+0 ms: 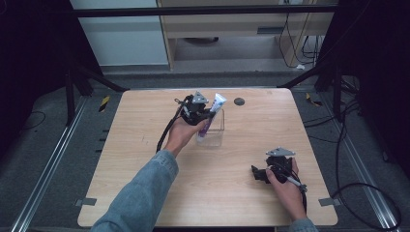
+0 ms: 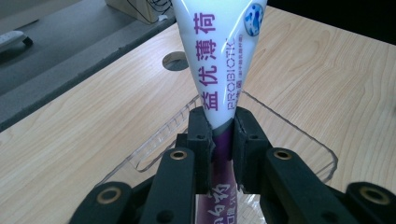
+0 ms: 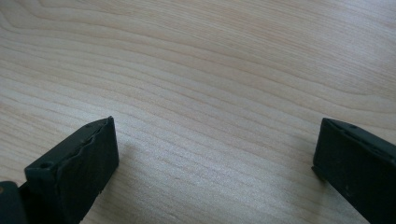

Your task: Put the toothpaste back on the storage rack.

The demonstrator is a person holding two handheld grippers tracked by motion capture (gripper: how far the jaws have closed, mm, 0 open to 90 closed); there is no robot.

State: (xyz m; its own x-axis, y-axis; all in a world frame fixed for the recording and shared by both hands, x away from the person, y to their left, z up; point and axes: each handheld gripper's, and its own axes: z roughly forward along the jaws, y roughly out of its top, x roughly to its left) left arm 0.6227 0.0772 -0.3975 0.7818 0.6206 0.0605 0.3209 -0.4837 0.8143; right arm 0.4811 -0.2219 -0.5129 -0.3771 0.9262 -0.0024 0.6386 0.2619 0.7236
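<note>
The toothpaste tube (image 2: 219,70) stands nearly upright, crimped end up and tilted slightly right, its lower end inside the clear plastic container (image 1: 215,137) mid-table. The left gripper (image 2: 223,140) clamps its middle. The right gripper (image 3: 215,154), jaws wide apart, rests near-right on the wooden table (image 1: 145,159).

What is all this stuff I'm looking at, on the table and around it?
Tube: one, white and purple with printed lettering, clamped upright between the left gripper's jaws, over the clear box.
Clear box: one, see-through plastic, open top, middle of the table.
Table: one, light wood, with a round dark hole near its far edge.
Cabinet: one, pale wood, on the floor beyond the table.
Floor cables: several, black, to the right of the table.
Left gripper: one, black, shut on the tube, held in the left hand.
Right gripper: one, black, jaws wide apart over bare wood, held in the right hand.
Sleeve: blue denim, left forearm.
</note>
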